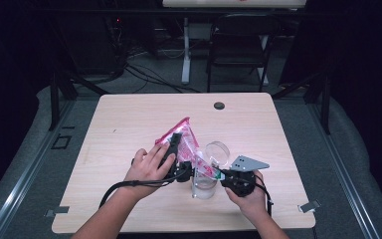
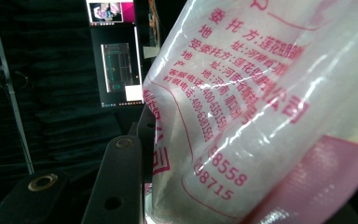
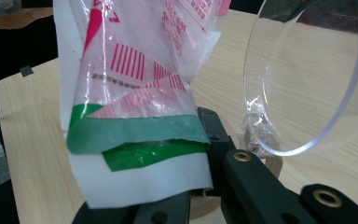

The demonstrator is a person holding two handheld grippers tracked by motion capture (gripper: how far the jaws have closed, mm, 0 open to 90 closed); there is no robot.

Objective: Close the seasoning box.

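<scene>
Plastic bag (image 1: 184,142) | high: clear jar (image 1: 209,169) beside | right: green edge

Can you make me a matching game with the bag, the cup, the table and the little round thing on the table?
Things:
1. plastic bag
2. clear cup
3. table
4. round cap

Descriptions:
A. light wood
B. see-through, standing upright
C. pink and white, held by both grippers
D. dark, near the table's far edge

Pairs: 1-C, 2-B, 3-A, 4-D
</scene>
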